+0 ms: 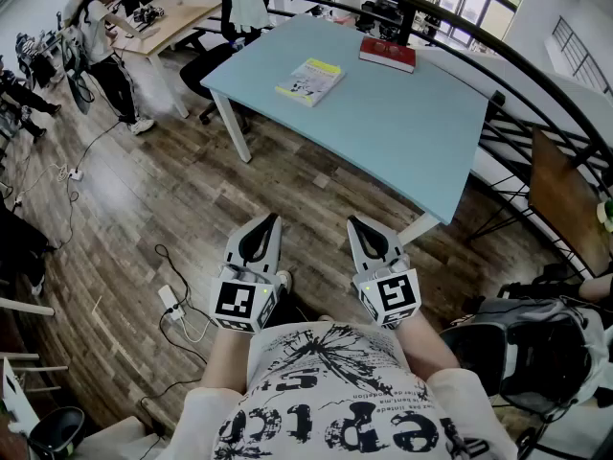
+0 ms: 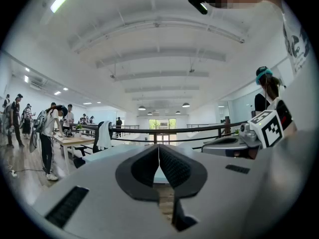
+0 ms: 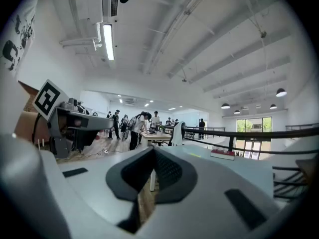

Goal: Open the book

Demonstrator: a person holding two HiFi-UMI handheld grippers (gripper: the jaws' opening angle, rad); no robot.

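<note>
A book with a yellow and white cover (image 1: 309, 80) lies closed on the light blue table (image 1: 402, 132), towards its far left part. A red book (image 1: 387, 54) lies closed at the table's far edge and also shows in the right gripper view as a red book (image 3: 223, 154). Both grippers hang over the wooden floor, well short of the table. My left gripper (image 1: 272, 220) (image 2: 158, 151) is shut with nothing in it. My right gripper (image 1: 355, 222) (image 3: 153, 153) is also shut and holds nothing. They sit side by side, pointing level at the table.
A black curved railing (image 1: 536, 75) runs behind and to the right of the table. People stand at a wooden desk (image 1: 168, 22) at the back left. A power strip with cables (image 1: 170, 300) lies on the floor. A grey backpack (image 1: 536, 348) sits at my right.
</note>
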